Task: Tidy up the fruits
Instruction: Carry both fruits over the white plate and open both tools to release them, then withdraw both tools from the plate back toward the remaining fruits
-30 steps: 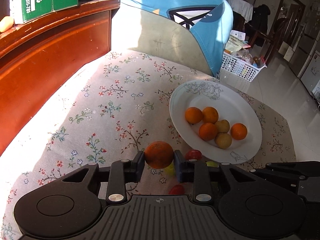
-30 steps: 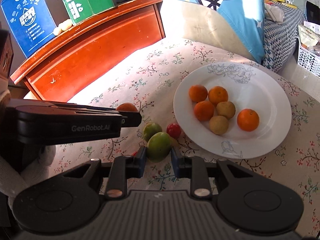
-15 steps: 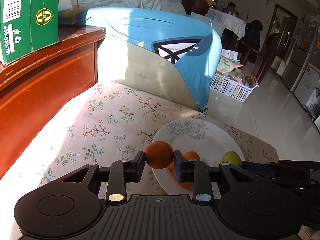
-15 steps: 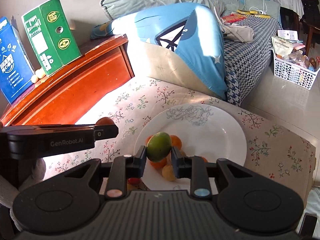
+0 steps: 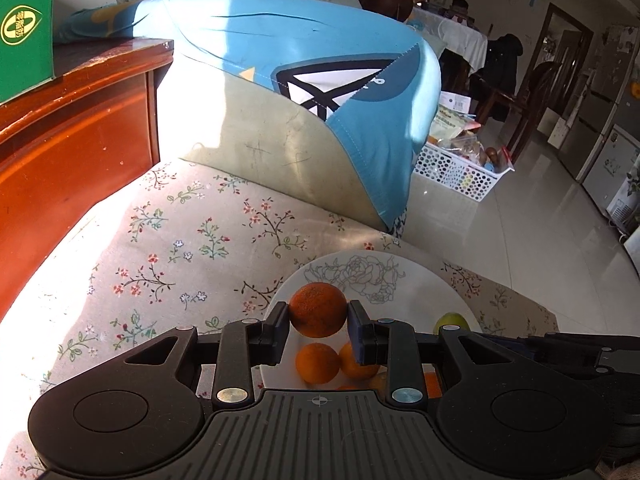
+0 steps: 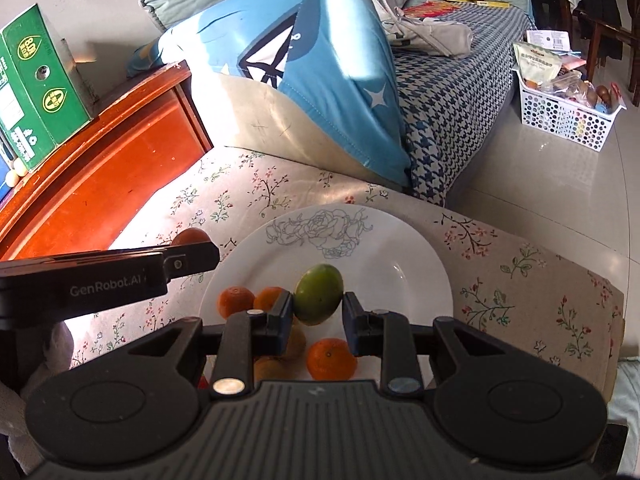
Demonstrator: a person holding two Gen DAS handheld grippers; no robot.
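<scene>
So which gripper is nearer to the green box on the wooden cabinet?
Left. The left gripper, holding an orange, is on the side of the green box; the right gripper is farther, over the plate.

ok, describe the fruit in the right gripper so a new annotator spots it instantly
Find the white plate with the rose outline on the floral cloth. Just above it, the right gripper is shut on a green fruit. Every other fruit over or on the plate is orange or yellow-brown; this is the only green one, smooth and oval.
</scene>
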